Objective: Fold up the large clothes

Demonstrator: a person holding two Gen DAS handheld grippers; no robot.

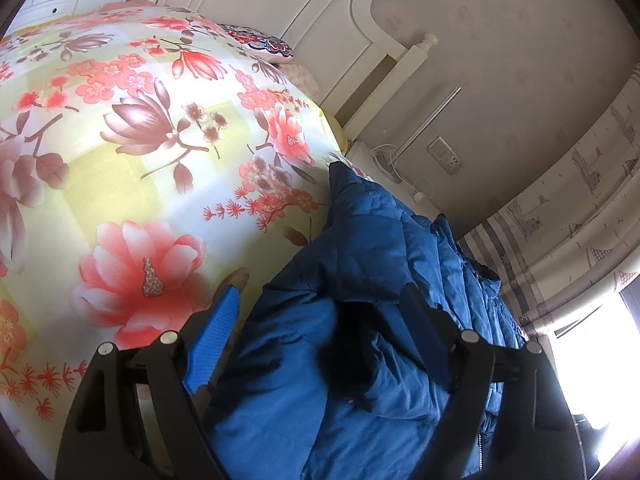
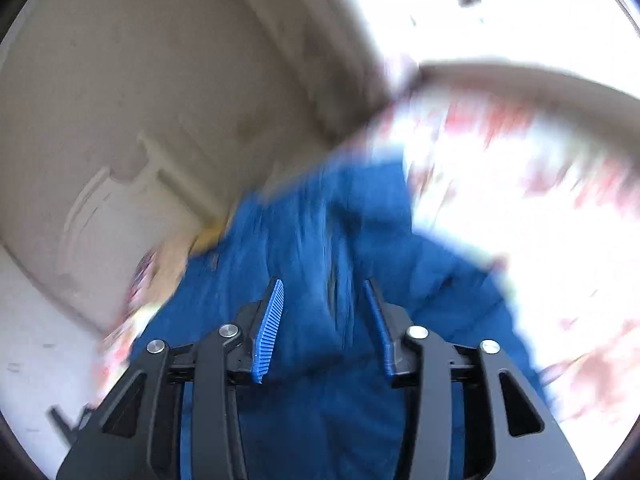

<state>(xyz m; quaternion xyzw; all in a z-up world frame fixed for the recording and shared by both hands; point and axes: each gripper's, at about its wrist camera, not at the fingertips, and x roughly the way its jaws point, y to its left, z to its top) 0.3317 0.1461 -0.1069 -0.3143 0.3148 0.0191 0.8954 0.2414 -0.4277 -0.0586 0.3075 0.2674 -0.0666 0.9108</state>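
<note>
A blue quilted jacket (image 1: 380,232) lies crumpled along the right edge of a bed with a floral sheet (image 1: 140,140). My left gripper (image 1: 320,300) hovers over the jacket with its jaws wide apart; its blue pads (image 1: 216,340) touch no fabric that I can make out. The right wrist view is smeared by motion. There the same jacket (image 2: 304,220) fills the middle, and my right gripper (image 2: 323,290) stands partly open above it. A ridge of blue fabric runs between its fingers (image 2: 272,320), and the pads do not visibly press on it.
A white headboard (image 1: 280,4) and a patterned pillow (image 1: 264,44) are at the bed's far end. Beyond the jacket are a wall socket (image 1: 444,156), a white cable (image 1: 388,160), a printed curtain (image 1: 580,220) and a bright window (image 1: 600,340). Floral sheet (image 2: 500,208) shows to the right.
</note>
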